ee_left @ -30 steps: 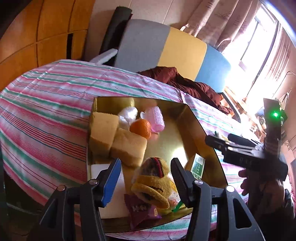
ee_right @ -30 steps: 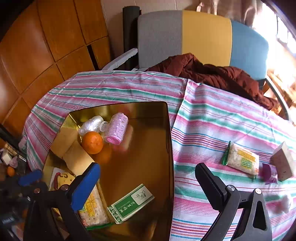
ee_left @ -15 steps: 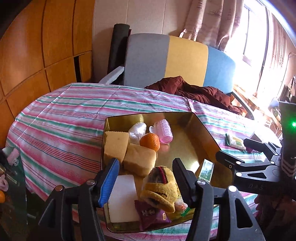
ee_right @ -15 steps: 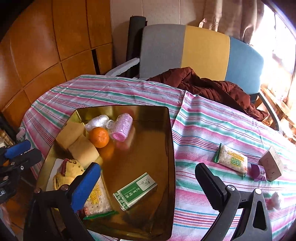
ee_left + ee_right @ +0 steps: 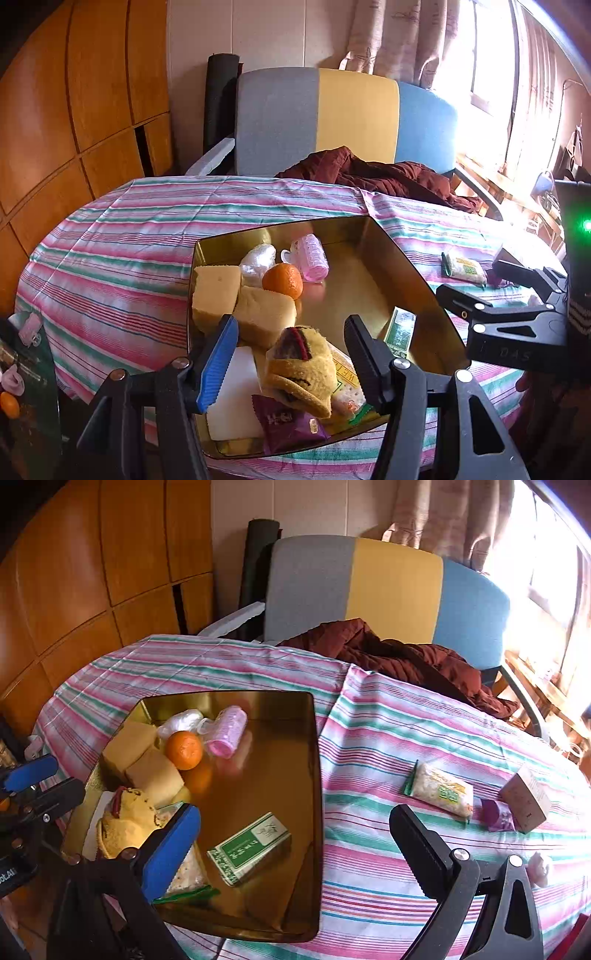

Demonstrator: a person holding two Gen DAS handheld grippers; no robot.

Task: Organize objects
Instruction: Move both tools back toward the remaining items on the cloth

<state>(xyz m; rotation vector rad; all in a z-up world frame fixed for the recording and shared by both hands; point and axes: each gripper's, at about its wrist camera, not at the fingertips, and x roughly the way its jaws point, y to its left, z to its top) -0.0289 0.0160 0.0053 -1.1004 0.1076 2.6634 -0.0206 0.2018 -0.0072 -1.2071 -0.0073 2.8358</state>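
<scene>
1. Left wrist view: my left gripper (image 5: 291,354) hangs over the near end of the gold tray (image 5: 413,280), its jaws spread and just having widened. The yellow plush toy (image 5: 303,369) lies in the tray between them, untouched by either pad. Behind it sit two sponge cakes (image 5: 240,306), an orange (image 5: 282,280) and a pink roller (image 5: 312,256).
2. Right wrist view: my right gripper (image 5: 295,849) is spread wide with nothing in it, above the tray's right edge. A green box (image 5: 251,847) lies in the tray. On the striped cloth (image 5: 369,738) to the right rest a snack packet (image 5: 439,794), a purple wrapper (image 5: 496,814) and a small carton (image 5: 526,801).
</scene>
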